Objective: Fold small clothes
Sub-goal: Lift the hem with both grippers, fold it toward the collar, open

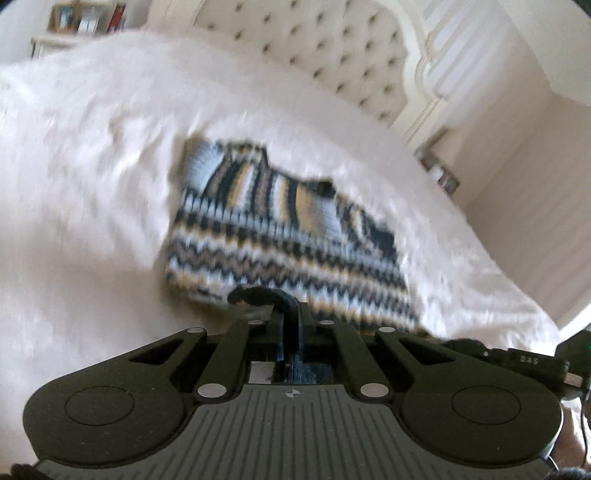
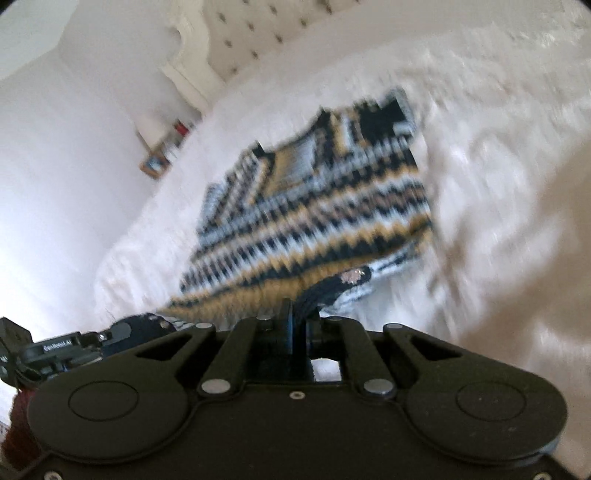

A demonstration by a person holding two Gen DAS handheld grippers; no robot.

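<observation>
A small knitted sweater [image 1: 280,236] with navy, tan, white and pale blue zigzag bands lies on a white bedspread [image 1: 92,184]. My left gripper [image 1: 290,310] is shut on the sweater's near hem, whose dark edge curls over the fingertips. In the right wrist view the sweater [image 2: 317,199] has its near hem lifted off the bed. My right gripper [image 2: 297,314] is shut on that hem at its dark ribbed edge. The left gripper [image 2: 122,336] shows at the lower left of the right wrist view, and the right gripper's body [image 1: 517,360] at the lower right of the left wrist view. Both views are motion-blurred.
A cream tufted headboard [image 1: 332,48] stands behind the bed. A bedside table with small items [image 2: 159,155] sits beside the bed. A shelf with books [image 1: 92,18] is at the far left. White walls surround the bed.
</observation>
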